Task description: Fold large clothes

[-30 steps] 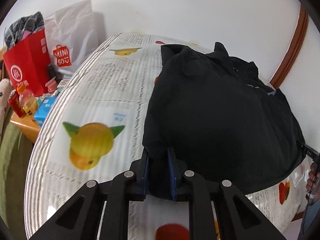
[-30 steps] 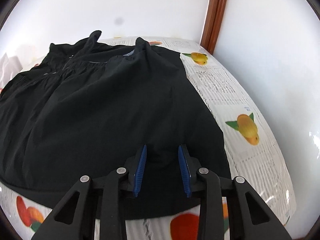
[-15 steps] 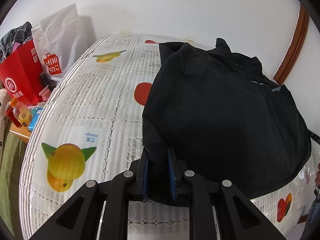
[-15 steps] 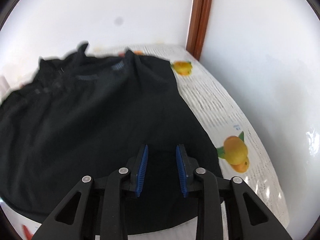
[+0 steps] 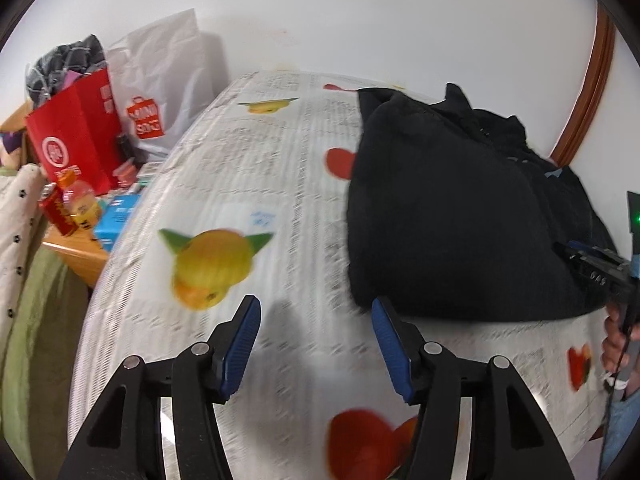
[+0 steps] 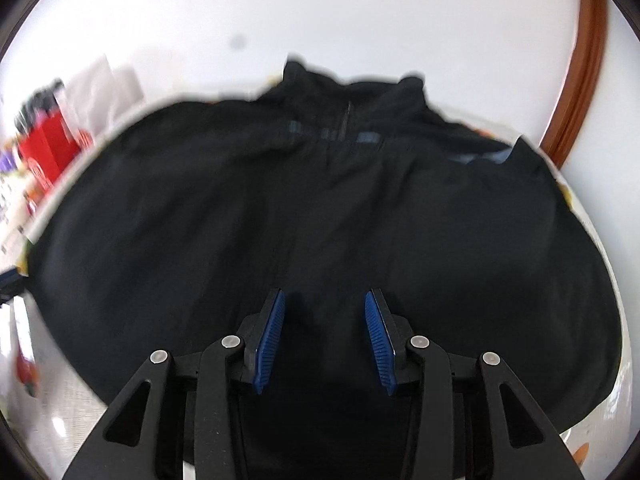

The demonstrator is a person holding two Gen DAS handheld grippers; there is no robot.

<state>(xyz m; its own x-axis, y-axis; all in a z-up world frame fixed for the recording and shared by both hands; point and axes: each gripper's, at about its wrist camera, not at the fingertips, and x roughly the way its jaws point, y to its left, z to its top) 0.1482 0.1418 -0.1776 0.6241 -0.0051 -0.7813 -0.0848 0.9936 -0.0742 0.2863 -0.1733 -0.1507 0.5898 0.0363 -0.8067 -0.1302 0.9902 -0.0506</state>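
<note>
Left tongs (image 5: pixel 316 338): blue pads apart and widening, nothing between them; only the printed cover shows in the gap. The right pad's tip sits just beside the near corner of the garment, whether touching or not cannot be told.

Right tongs (image 6: pixel 323 336): blue pads apart and widening, poised over dark cloth. Fabric shows behind the gap, but the pads do not press on it.

Black garment (image 5: pixel 448 208): large, dark, lying on the counter ahead and to the right of the left tongs; from the right tongs it fills the view ahead and to both sides. Collar and short zip (image 6: pixel 346 118) at the far end, beyond the right tongs. Picture blurred.

Counter (image 5: pixel 248 184): covered with a white cloth printed with text, yellow fruit and red hearts; bare cover ahead and left of the left tongs.

Red paper bag (image 5: pixel 76 140): far left of the left tongs, off the counter's edge, with a white shopping bag (image 5: pixel 164 84) behind it.

Small bottles and a blue box (image 5: pixel 116 216): on a low wooden surface left of the left tongs.

Person's hand (image 5: pixel 616 340): far right of the left tongs, on the handle of the other device.
</note>
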